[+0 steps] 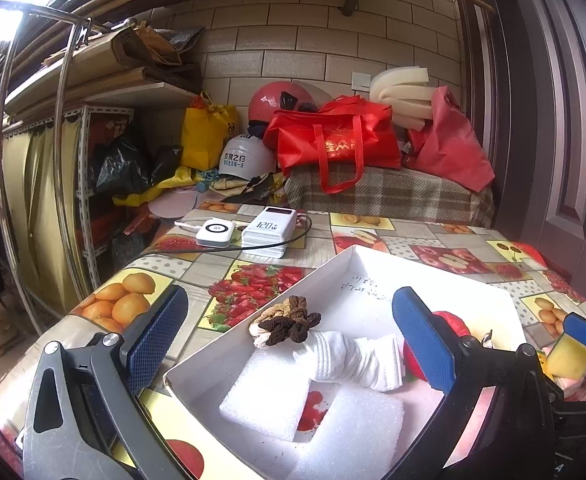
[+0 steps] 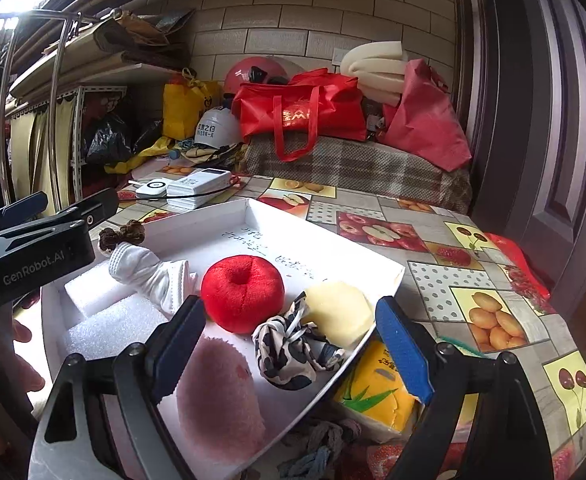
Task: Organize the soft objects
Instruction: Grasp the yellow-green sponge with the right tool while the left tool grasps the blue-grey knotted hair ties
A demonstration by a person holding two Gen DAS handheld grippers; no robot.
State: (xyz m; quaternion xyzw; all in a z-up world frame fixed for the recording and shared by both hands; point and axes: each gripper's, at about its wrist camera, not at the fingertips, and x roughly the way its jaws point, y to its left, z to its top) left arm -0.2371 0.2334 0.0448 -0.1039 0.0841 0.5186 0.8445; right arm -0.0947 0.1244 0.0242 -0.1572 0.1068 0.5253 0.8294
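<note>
— Are the grippers holding anything?
— No: left gripper [image 1: 289, 336] and right gripper [image 2: 289, 344] both gape, released.
— The soft things?
— Sock [image 1: 349, 356], red plush apple [image 2: 243, 294] (scrunchies too) lie in the white tray [image 2: 333, 232].

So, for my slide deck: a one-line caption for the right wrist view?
Open right gripper over a white tray holding a red plush apple, rolled white sock and spotted fabric tie.

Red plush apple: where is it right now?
Inside the white tray, mid-frame in the right wrist view, between the white sock on its left and the pale yellow sponge on its right.
</note>
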